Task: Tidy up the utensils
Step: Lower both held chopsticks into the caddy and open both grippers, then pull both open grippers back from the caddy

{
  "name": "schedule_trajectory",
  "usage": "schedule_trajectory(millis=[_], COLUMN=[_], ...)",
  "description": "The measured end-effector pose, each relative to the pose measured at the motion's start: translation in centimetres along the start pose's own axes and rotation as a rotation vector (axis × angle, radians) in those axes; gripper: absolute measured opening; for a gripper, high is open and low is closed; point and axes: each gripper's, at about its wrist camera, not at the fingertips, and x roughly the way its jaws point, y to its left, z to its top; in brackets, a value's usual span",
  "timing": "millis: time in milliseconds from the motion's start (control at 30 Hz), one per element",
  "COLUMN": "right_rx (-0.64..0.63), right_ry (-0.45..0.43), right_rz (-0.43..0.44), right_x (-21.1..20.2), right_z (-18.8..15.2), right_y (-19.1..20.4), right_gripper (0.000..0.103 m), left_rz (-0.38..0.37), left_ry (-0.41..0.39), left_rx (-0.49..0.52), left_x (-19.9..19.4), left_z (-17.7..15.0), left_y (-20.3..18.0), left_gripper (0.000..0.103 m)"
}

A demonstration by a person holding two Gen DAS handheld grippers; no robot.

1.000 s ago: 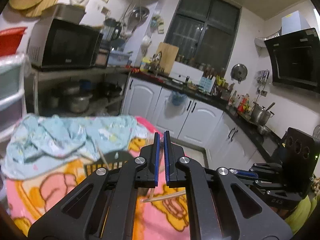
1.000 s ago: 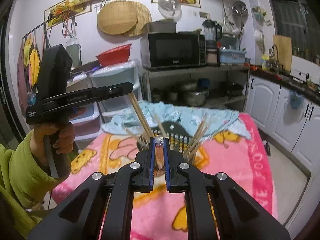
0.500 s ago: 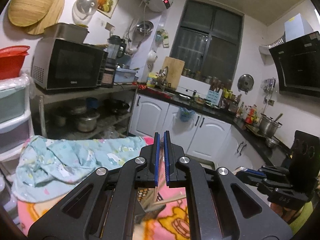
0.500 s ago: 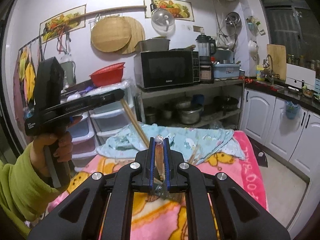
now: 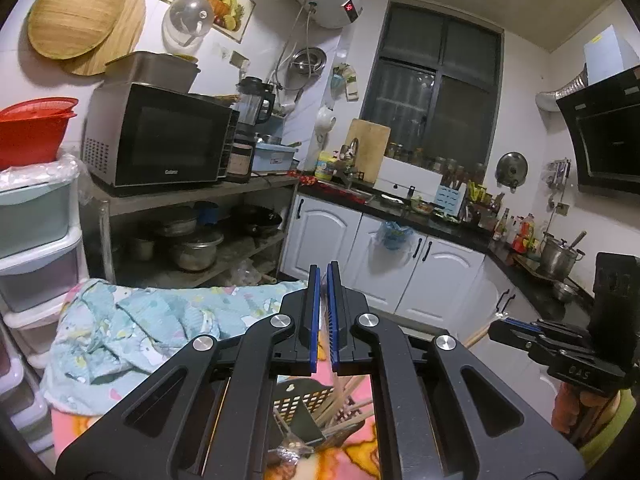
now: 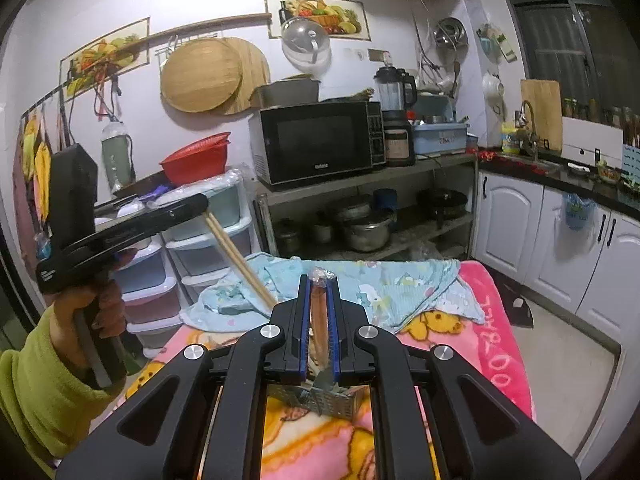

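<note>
both grippers raised higher, left gripper (image 5: pixel 324 312) still clamping chopsticks (image 6: pixel 236 254)

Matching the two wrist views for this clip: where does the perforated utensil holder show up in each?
Left wrist: holder at bottom centre, seen through the gap under the left gripper.
Right wrist: holder at bottom centre, just under the right gripper.
Shared landmark: the microwave on the shelf, upper left in the left view, upper centre in the right.
</note>
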Motion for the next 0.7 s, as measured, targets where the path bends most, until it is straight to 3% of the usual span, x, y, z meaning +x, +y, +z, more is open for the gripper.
schedule_trajectory(millis=[600,633,667,700], right_rx=[0.086,0.106,0.116,0.129], right_ry=[0.084,0.088,0.094,0.1], right_rz=[0.009,0.01,0.017,0.005], right_x=[5.8,6.3,6.7,7.1], right_z=[-1.3,-1.4,-1.6,-1.8], right_y=[-1.4,-1.6,-1.8,-2.0], right_gripper=[0.005,0.006,0.014,0.021], left_rz=[-0.002,-0.003,0.001,0.014], left_ry=[0.054,0.059,0.065,0.07], left_rx=[-0.02,-0.023,-0.025,-0.025], left_x=[3.3,3.5,3.8,3.9], left_z=[-2.6,-2.8,-3.1,-3.5], left_y=[1.1,1.1,1.1,1.1], left_gripper=[0.001,0.002,0.003,0.015])
